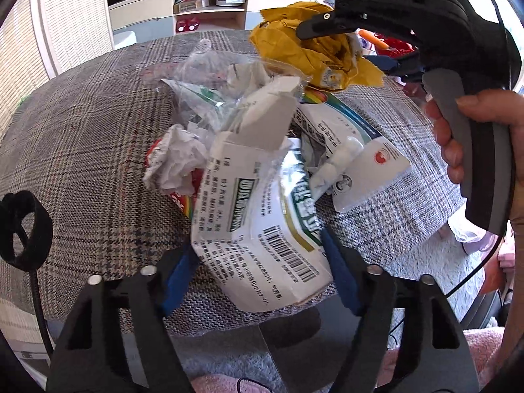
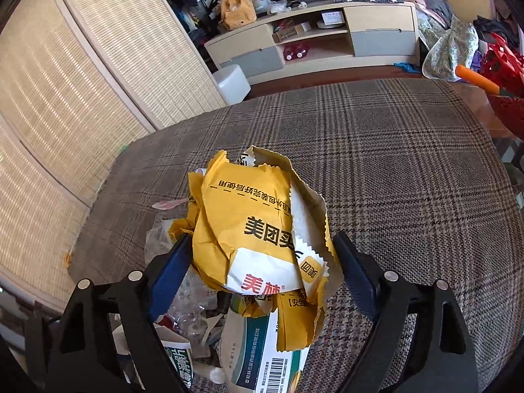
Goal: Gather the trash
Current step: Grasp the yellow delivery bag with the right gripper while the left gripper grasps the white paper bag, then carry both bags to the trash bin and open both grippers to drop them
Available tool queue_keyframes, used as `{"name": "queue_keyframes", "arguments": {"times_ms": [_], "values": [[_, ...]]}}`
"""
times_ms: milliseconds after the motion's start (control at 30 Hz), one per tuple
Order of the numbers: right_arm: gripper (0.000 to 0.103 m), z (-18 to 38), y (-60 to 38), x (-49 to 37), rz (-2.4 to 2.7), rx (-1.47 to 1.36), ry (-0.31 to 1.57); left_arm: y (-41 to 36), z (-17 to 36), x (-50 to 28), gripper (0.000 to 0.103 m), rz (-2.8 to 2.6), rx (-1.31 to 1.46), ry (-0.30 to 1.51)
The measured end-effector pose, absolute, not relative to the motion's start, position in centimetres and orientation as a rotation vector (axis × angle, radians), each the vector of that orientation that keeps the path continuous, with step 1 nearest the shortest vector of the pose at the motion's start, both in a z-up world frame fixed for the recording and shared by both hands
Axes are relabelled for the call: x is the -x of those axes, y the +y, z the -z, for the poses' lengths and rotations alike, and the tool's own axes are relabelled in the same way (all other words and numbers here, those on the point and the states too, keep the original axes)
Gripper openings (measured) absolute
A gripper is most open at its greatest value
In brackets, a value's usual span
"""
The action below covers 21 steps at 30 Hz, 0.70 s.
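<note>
A heap of trash lies on the plaid tablecloth (image 1: 82,150). My left gripper (image 1: 262,281) has its blue pads against both sides of a crushed white medicine box (image 1: 262,229) with a barcode at the heap's near edge. Behind it lie crumpled white paper (image 1: 177,160), clear plastic wrap (image 1: 209,72) and another white box (image 1: 363,160). My right gripper (image 2: 262,271) is shut on a crumpled yellow paper bag (image 2: 249,226) and holds it above the heap; it also shows in the left wrist view (image 1: 314,52).
A low TV cabinet (image 2: 314,39) with drawers stands beyond the table. Woven blinds (image 2: 65,98) cover the left side. A white stool (image 2: 232,82) stands near the table's far edge. Red and orange items (image 2: 501,75) sit at the far right.
</note>
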State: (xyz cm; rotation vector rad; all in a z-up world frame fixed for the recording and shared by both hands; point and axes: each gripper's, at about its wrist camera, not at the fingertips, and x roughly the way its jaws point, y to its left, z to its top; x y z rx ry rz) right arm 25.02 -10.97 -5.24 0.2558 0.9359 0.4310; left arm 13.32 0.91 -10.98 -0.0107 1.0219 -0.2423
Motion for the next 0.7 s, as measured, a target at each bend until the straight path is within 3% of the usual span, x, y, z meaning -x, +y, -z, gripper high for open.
{"name": "queue_keyframes", "arguments": {"times_ms": [133,200,467,700], "values": [[0.067,4.5,-11.4,-24.7,-0.403,-0.252,0.908,0.4,10.9,-12.9,0.061,0.242,-0.007,1.01],[0.064,4.1,-11.6,-24.6,-0.397,-0.234,0.895,0.3,10.7,-12.7,0.061,0.238,-0.01,0.995],[0.063,1.1,-13.4,-23.0,-0.391,-0.242,0.833,0.8,7.5,-10.7,0.061,0.212,0.004,0.914],[0.063,-5.1,-16.3,-17.0,-0.369,-0.191,0.746,0.5,2.9,-7.0,0.061,0.218,-0.002,0.83]]}}
